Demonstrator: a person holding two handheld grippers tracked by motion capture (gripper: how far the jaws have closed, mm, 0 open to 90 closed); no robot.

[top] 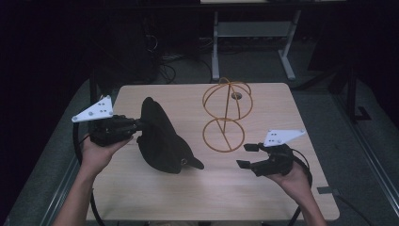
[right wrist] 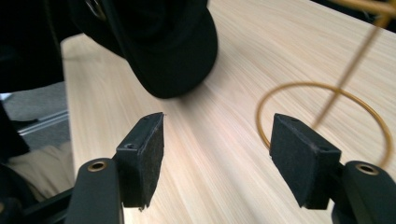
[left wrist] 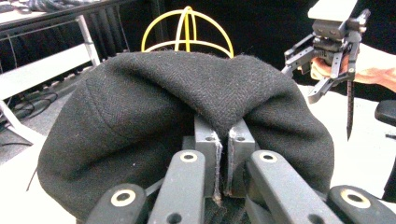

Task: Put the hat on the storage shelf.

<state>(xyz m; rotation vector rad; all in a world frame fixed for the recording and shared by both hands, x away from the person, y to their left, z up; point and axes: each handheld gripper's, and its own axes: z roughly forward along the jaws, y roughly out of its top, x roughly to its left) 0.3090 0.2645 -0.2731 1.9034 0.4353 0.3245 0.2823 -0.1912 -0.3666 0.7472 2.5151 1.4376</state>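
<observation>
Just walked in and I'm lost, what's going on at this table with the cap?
A person works at a wooden table with two handheld grippers. The left gripper is shut on the fabric of a black cap, lifting its back edge. The right gripper is open and holds nothing. A yellow wire hat stand stands behind.

A dim lab is suggested by a bare wooden table, tangled floor cables and a metal-framed bench.

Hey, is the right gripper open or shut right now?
Open. The right gripper has its two black pads wide apart with only bare wooden table between them, short of the black cap.
</observation>
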